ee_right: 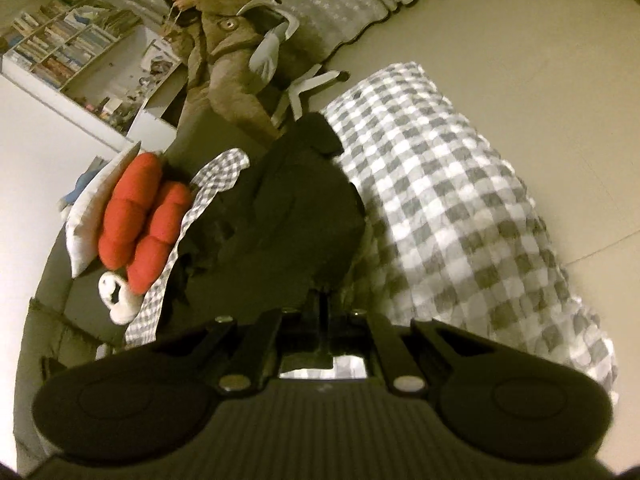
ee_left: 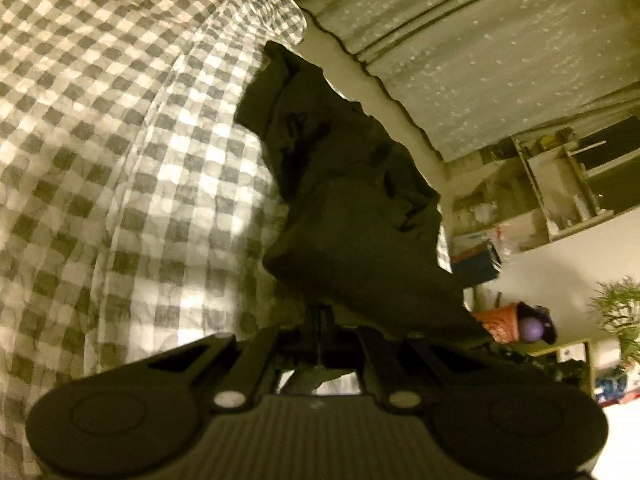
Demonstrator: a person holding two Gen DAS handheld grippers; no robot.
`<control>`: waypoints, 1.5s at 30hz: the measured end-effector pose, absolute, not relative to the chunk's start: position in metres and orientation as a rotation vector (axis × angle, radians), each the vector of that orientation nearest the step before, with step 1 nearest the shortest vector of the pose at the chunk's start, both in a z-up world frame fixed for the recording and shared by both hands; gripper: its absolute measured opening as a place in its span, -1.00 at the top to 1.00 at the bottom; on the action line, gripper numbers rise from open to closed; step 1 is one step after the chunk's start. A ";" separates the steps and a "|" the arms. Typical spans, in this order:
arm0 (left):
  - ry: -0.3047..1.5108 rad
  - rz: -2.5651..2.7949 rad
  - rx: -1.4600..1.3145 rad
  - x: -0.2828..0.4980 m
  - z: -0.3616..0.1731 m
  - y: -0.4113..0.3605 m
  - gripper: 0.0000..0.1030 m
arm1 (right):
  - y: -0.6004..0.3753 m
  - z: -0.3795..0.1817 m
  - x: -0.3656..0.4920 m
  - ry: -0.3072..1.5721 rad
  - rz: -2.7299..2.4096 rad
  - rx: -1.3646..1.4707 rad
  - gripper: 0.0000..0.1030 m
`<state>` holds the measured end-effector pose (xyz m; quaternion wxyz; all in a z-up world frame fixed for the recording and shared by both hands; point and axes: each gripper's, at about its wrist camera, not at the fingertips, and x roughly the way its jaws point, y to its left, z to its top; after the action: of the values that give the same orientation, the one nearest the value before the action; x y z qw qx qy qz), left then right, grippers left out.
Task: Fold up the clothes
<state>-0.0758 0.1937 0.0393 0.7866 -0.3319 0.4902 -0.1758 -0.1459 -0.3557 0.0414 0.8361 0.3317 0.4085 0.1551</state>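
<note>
A dark garment (ee_left: 344, 184) lies stretched over the grey-and-white checked bedcover (ee_left: 120, 140). In the left wrist view my left gripper (ee_left: 320, 308) is shut on the near edge of that garment, which runs away from the fingers toward the bed's far edge. In the right wrist view the same dark garment (ee_right: 288, 208) hangs from my right gripper (ee_right: 322, 296), whose fingers are shut on another part of its edge. The cloth is lifted a little off the checked bedcover (ee_right: 452, 200) near both grips. The fingertips are buried in the dark fabric.
A red cushion (ee_right: 140, 216) and a white pillow (ee_right: 100, 200) lie on the bed's left side, with a small white object (ee_right: 116, 296) beside them. A person in a brown outfit (ee_right: 224, 60) sits on a chair beyond the bed. Shelves (ee_left: 560, 192) and a curtain (ee_left: 480, 60) line the walls.
</note>
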 end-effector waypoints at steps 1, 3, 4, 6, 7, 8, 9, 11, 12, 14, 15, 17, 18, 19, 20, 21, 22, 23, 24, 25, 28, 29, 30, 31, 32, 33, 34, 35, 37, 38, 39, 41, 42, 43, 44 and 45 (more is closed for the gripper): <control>1.063 -0.391 -0.722 -0.078 0.040 0.195 1.00 | -0.357 0.042 -0.149 0.867 0.338 0.705 0.92; 1.074 -0.399 -0.720 -0.082 0.039 0.197 1.00 | -0.360 0.042 -0.153 0.869 0.361 0.718 0.92; 1.080 -0.402 -0.719 -0.084 0.038 0.198 1.00 | -0.361 0.042 -0.155 0.872 0.372 0.726 0.92; 1.107 -0.382 -0.698 -0.085 0.030 0.198 1.00 | -0.363 0.039 -0.158 0.881 0.392 0.743 0.92; 1.120 -0.372 -0.688 -0.086 0.026 0.199 1.00 | -0.363 0.037 -0.160 0.886 0.401 0.751 0.92; 1.133 -0.362 -0.678 -0.086 0.021 0.199 1.00 | -0.363 0.034 -0.161 0.892 0.409 0.760 0.92; 1.147 -0.352 -0.667 -0.087 0.017 0.199 1.00 | -0.363 0.032 -0.161 0.901 0.400 0.757 0.92; 1.172 -0.328 -0.650 -0.088 0.005 0.199 1.00 | -0.363 0.023 -0.161 0.922 0.376 0.751 0.92; 1.177 -0.322 -0.638 -0.088 0.001 0.198 1.00 | -0.363 0.019 -0.162 0.931 0.367 0.754 0.92; 1.174 -0.338 -0.589 -0.092 -0.004 0.193 0.99 | -0.364 0.009 -0.163 0.946 0.351 0.749 0.90; 1.173 -0.346 -0.564 -0.093 -0.006 0.191 0.99 | -0.364 0.005 -0.163 0.952 0.346 0.745 0.83; 1.170 -0.363 -0.516 -0.097 -0.011 0.185 0.92 | -0.365 0.000 -0.166 0.946 0.348 0.744 0.71; 1.164 -0.379 -0.505 -0.099 -0.011 0.185 0.84 | -0.366 -0.002 -0.167 0.943 0.349 0.743 0.71; 1.158 -0.394 -0.495 -0.101 -0.011 0.185 0.69 | -0.367 -0.004 -0.168 0.940 0.350 0.743 0.71; 1.151 -0.410 -0.485 -0.103 -0.011 0.184 0.48 | -0.367 -0.006 -0.169 0.936 0.351 0.743 0.70; 1.136 -0.431 -0.486 -0.104 -0.011 0.185 0.39 | -0.369 -0.007 -0.171 0.928 0.361 0.751 0.68; 1.121 -0.452 -0.488 -0.106 -0.011 0.186 0.29 | -0.370 -0.008 -0.172 0.918 0.368 0.753 0.59; 1.107 -0.473 -0.489 -0.108 -0.012 0.187 0.23 | -0.372 -0.010 -0.173 0.909 0.374 0.754 0.26; 1.101 -0.485 -0.481 -0.111 -0.014 0.186 0.22 | -0.373 -0.011 -0.175 0.899 0.380 0.753 0.01; 1.099 -0.503 -0.470 -0.113 -0.015 0.184 0.21 | -0.374 -0.012 -0.176 0.893 0.391 0.757 0.00; 1.106 -0.551 -0.462 -0.114 -0.021 0.179 0.22 | -0.373 -0.011 -0.177 0.882 0.439 0.759 0.00; 1.103 -0.561 -0.472 -0.114 -0.022 0.180 0.23 | -0.371 -0.010 -0.176 0.881 0.447 0.743 0.00; 1.100 -0.571 -0.482 -0.113 -0.023 0.180 0.24 | -0.370 -0.008 -0.176 0.881 0.454 0.726 0.00; 1.097 -0.582 -0.492 -0.113 -0.024 0.181 0.25 | -0.367 -0.008 -0.175 0.891 0.462 0.697 0.00; 1.101 -0.594 -0.489 -0.112 -0.025 0.180 0.25 | -0.365 -0.007 -0.174 0.902 0.469 0.668 0.00; 1.113 -0.603 -0.487 -0.112 -0.026 0.178 0.26 | -0.362 -0.006 -0.173 0.913 0.477 0.638 0.00; 1.125 -0.609 -0.482 -0.110 -0.027 0.175 0.32 | -0.359 -0.007 -0.172 0.928 0.476 0.606 0.00; 1.134 -0.612 -0.473 -0.109 -0.027 0.173 0.39 | -0.358 -0.007 -0.172 0.938 0.462 0.579 0.03; 1.150 -0.601 -0.449 -0.109 -0.028 0.170 0.46 | -0.358 -0.009 -0.172 0.945 0.442 0.539 0.17; 1.158 -0.595 -0.444 -0.109 -0.029 0.170 0.49 | -0.358 -0.010 -0.172 0.942 0.436 0.527 0.21; 1.161 -0.593 -0.447 -0.108 -0.031 0.170 0.51 | -0.359 -0.012 -0.172 0.943 0.440 0.533 0.22; 1.169 -0.591 -0.453 -0.107 -0.033 0.171 0.66 | -0.358 -0.015 -0.171 0.948 0.449 0.540 0.28; 1.173 -0.591 -0.458 -0.107 -0.034 0.172 0.71 | -0.356 -0.015 -0.169 0.957 0.457 0.528 0.41; 1.177 -0.592 -0.464 -0.107 -0.036 0.172 0.83 | -0.353 -0.016 -0.168 0.967 0.466 0.515 0.50; 1.180 -0.595 -0.470 -0.108 -0.036 0.173 0.93 | -0.351 -0.017 -0.167 0.981 0.475 0.507 0.76; 1.183 -0.598 -0.476 -0.108 -0.036 0.174 0.93 | -0.349 -0.017 -0.166 0.996 0.484 0.499 0.89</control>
<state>-0.1081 0.1737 -0.0358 0.7621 -0.2188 0.5439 -0.2747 -0.1662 -0.3489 -0.0175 0.8211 0.2346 0.4680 0.2276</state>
